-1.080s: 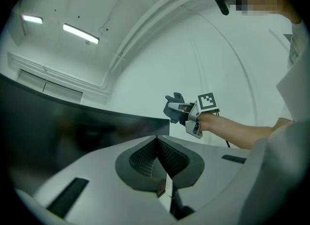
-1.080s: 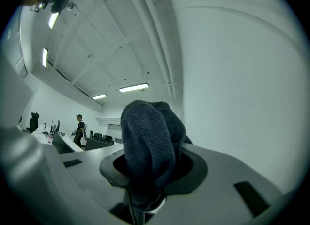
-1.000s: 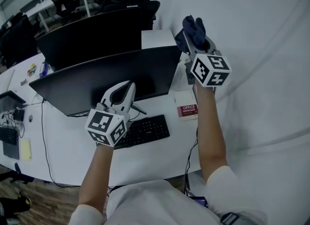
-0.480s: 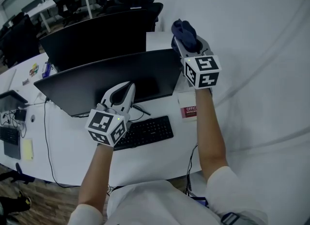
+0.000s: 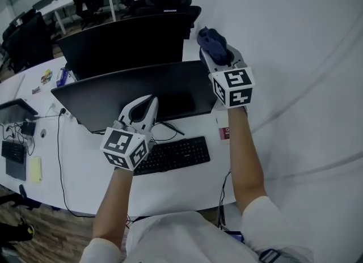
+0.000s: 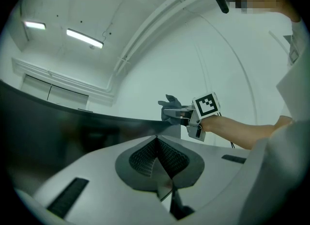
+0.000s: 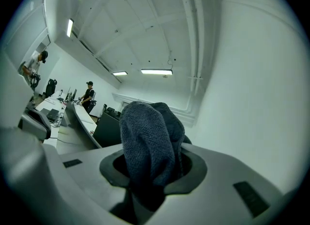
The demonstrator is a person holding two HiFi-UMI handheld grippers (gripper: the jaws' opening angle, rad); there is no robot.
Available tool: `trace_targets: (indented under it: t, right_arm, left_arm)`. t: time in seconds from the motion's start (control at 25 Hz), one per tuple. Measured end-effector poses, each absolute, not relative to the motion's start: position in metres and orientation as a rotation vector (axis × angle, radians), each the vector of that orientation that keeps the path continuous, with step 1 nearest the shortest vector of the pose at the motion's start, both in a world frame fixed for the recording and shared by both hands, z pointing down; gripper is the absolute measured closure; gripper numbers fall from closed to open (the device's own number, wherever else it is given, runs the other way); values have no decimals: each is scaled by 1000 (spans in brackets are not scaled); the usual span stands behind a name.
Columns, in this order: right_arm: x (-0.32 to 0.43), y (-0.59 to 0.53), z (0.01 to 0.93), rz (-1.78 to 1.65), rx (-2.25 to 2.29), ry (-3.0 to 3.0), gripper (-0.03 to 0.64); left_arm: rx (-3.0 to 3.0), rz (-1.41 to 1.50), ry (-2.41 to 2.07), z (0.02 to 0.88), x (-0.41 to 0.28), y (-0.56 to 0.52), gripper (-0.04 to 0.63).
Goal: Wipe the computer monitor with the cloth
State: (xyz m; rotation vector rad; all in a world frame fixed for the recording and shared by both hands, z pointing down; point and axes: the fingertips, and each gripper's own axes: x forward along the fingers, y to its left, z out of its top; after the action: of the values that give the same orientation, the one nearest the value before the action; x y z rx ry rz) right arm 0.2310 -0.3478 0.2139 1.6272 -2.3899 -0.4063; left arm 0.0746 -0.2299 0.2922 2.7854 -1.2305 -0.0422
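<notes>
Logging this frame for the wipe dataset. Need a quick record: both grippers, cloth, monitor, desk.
left gripper: shut, empty, low in front of the monitor, above the keyboard
right gripper: shut on cloth
cloth: dark blue, bunched, by the monitor's upper right corner; contact unclear
monitor: screen dark, upright
desk: white
</notes>
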Motion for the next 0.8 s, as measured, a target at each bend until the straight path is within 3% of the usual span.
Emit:
trace_targets:
  t: [0.8]
  right_arm:
    - [109,-334,213,-314,1532,-2527,479]
  left_arm:
    - [2734,-68,-1363,280,-31,-221,583]
